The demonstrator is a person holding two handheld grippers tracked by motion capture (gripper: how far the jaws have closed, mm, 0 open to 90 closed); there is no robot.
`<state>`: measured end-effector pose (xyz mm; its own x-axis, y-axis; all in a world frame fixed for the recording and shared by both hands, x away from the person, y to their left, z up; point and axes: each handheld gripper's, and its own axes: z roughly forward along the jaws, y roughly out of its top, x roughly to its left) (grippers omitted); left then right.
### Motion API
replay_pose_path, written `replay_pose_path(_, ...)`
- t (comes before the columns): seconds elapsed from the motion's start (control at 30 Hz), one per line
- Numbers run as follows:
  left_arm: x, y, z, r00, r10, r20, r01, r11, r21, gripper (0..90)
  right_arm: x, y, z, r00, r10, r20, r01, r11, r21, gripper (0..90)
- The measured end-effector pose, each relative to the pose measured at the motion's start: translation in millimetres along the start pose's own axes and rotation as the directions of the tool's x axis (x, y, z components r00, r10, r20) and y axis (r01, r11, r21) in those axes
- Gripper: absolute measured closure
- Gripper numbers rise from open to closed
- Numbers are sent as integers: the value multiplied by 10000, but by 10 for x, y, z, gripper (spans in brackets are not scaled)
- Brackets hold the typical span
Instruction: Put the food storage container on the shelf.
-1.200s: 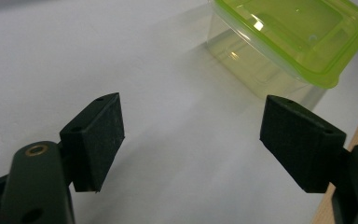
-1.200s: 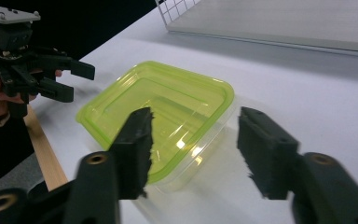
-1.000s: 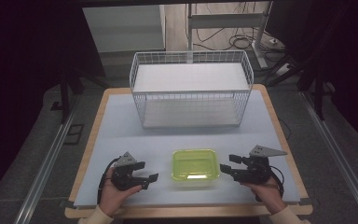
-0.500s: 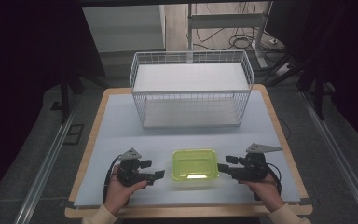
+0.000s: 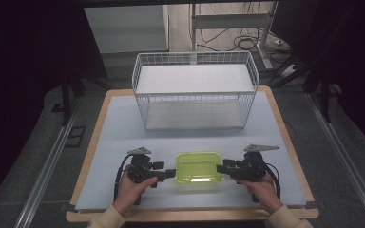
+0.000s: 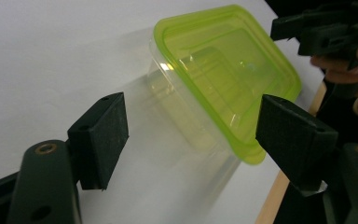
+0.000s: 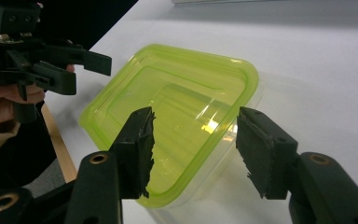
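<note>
1. Two hand-held grippers face each other across a clear container with a green lid [image 5: 198, 167], which stands on the white table top [image 5: 123, 128] near the person's edge.
2. From the left side, the left gripper [image 5: 170, 174] points at the container; its jaws are spread wide and have just been closing a little, with the container's near corner ahead of them, not pinched.
3. At the opposite side, the right gripper [image 5: 221, 168] has its jaws spread on both sides of the container's edge; they have just been closing, and the pads [image 7: 137, 149] are not yet pressing on it.
4. Farther back on the table stands a white wire basket [image 5: 195, 90], well apart from the container.
</note>
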<state>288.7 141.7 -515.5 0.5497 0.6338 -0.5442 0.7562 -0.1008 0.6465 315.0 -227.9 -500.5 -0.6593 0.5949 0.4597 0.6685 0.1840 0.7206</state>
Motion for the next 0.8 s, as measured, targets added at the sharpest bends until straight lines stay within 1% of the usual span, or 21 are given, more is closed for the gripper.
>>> replay_pose_path(0.1, 16, 30, 55, 9999, -131, 17, 131, 9999, -5, 261, -20, 0, 8, 9999, 109, 22, -109, 9999, 40, 483)
replay_pose_path(0.2, 14, 57, 118, 9995, -294, 128, 293, 9996, 26, 268, -32, 3, 13, 9999, 169, 12, -169, 9998, 68, 494)
replay_pose_path(0.23, 17, 62, 129, 9995, -283, 144, 282, 9996, 70, 270, -37, 4, 19, 9998, 211, 29, -211, 9997, 109, 497)
replay_pose_path(0.27, 14, 67, 145, 9992, -377, 153, 376, 9993, 74, 274, -44, 4, 24, 9997, 245, 63, -246, 9996, 164, 498)
replay_pose_path(0.3, 14, 72, 165, 9986, -491, 194, 490, 9988, 54, 285, -64, 2, 44, 9991, 396, 115, -399, 9989, 237, 504)
replay_pose_path(0.37, 20, 78, 181, 9979, -576, 296, 573, 9983, 92, 288, -72, 2, 51, 9989, 443, 124, -446, 9987, 243, 507)
replay_pose_path(0.5, 22, 75, 210, 9965, -735, 399, 729, 9972, 163, 310, -106, 6, 82, 9974, 699, 188, -704, 9972, 251, 540)
replay_pose_path(0.6, 30, 71, 233, 9969, -721, 303, 714, 9971, 259, 342, -111, 2, 97, 9964, 813, 247, -820, 9961, 314, 567)
replay_pose_path(0.67, 36, 66, 253, 9959, -855, 300, 844, 9958, 348, 354, -117, -5, 114, 9952, 960, 198, -968, 9944, 415, 585)
replay_pose_path(0.77, 48, 62, 268, 9947, -945, 395, 928, 9948, 427, 396, -127, -14, 133, 9947, 1025, 74, -1028, 9932, 543, 643)
replay_pose_path(0.8, 45, 61, 273, 9944, -948, 460, 926, 9946, 470, 428, -126, -18, 138, 9941, 1084, 46, -1085, 9921, 631, 647)
